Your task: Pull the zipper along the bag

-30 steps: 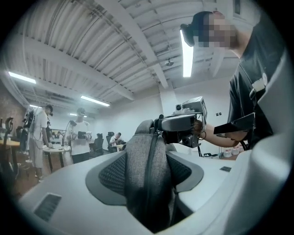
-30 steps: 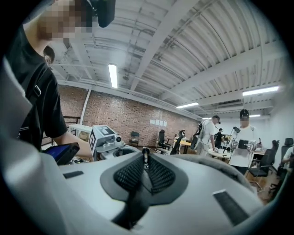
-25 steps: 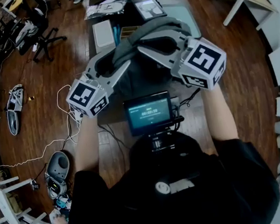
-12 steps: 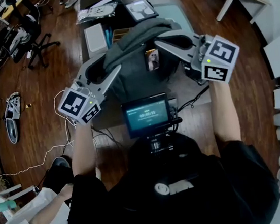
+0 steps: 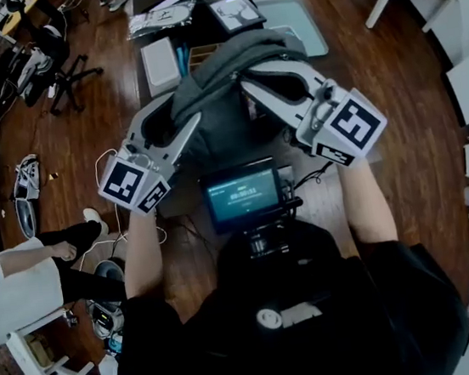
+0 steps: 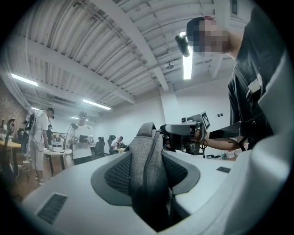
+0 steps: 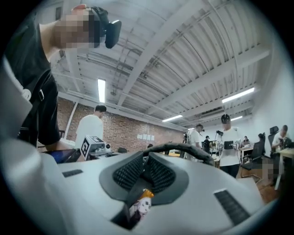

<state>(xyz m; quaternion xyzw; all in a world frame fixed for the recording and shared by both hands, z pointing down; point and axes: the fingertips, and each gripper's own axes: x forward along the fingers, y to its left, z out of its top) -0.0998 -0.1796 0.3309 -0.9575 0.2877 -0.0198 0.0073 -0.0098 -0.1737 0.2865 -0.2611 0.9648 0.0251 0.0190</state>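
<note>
Left tongs (image 6: pixel 146 158) are clenched on a thick upright fold (image 6: pixel 147 183) of grey woven cloth, part of the bag (image 5: pixel 238 53). The cloth fills the gap between their ribbed black pads (image 6: pixel 117 176). Right tongs (image 7: pixel 144 163) are nipped almost closed on a thin dark zipper pull (image 7: pixel 139 186). Their jaws have just been opening slightly, but the pull sits between the pads. 1 small charm (image 7: pixel 140 205), printed with a cartoon figure and topped in orange, dangles from the pull in the throat behind those pads. Beyond the right tips, a dark padded carry handle (image 7: pixel 183 149) arches sideways.

The bag stands between the 2 tongs, just ahead of their tips, and each reaches in from its own side.

It looks soft and light, with limp textured fabric that will likely bunch and drag along unless it is held taut. The fold in the left tongs seems a sound bracing point. The zipper pull is small, flat and probably slick. The better hold is on the tab itself, because the loose charm would swing and give no firm pull.
</note>
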